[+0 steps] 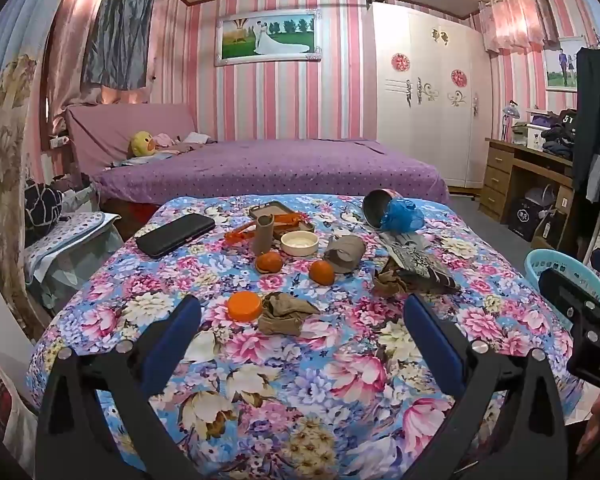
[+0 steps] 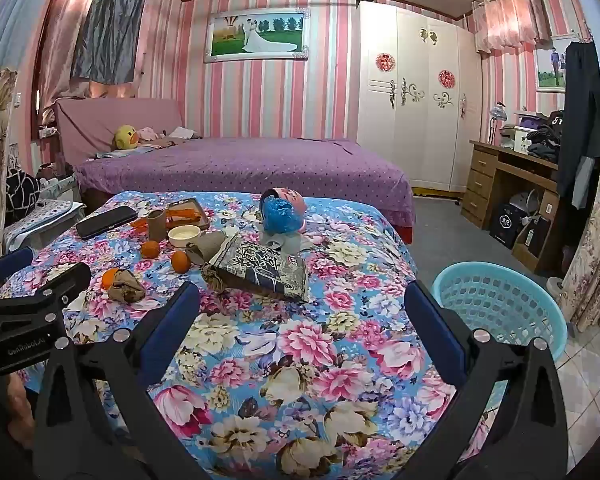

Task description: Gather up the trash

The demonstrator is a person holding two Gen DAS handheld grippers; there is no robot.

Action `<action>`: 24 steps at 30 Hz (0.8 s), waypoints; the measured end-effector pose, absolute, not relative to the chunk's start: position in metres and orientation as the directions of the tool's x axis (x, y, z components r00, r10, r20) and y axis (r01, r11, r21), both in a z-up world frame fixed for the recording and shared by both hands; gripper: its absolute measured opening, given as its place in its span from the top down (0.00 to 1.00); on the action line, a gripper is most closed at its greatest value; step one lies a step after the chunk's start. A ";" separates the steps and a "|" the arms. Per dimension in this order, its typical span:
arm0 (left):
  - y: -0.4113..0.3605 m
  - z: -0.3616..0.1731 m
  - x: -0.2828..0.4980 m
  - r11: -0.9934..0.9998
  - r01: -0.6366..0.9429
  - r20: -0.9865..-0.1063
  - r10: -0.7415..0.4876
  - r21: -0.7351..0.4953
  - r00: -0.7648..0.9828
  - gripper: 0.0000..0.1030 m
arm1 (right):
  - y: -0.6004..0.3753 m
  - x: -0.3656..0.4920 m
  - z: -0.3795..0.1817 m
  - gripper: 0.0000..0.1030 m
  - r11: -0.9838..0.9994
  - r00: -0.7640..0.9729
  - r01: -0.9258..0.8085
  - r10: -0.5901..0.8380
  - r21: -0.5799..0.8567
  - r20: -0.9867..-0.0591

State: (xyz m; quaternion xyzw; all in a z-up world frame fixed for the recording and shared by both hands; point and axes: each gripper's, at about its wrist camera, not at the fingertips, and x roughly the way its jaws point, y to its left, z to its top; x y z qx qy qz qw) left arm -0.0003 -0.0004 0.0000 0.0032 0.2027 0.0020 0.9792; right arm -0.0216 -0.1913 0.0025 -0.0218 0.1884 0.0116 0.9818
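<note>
Looks like nothing's collected yet: basket (image 2: 500, 304) right of the table (image 2: 300, 360) seems empty, scraps (image 1: 284, 312) and tubes (image 1: 344, 258) sit mid-table. Both claws, left (image 1: 300, 332) and right (image 2: 300, 320), gape wide, holding nothing.

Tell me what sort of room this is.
A bedroom in a home, most likely. A bed with a purple dotted cover stands against the striped wall, a white wardrobe fills the corner, and a wooden desk piled with clothes sits beside it.
</note>
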 end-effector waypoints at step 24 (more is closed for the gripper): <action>0.005 0.002 0.000 1.000 -0.002 -0.392 0.009 0.017 0.920 0.04 | -0.193 -0.025 0.006 0.04 0.998 0.936 -0.028 0.008 -0.050 -0.352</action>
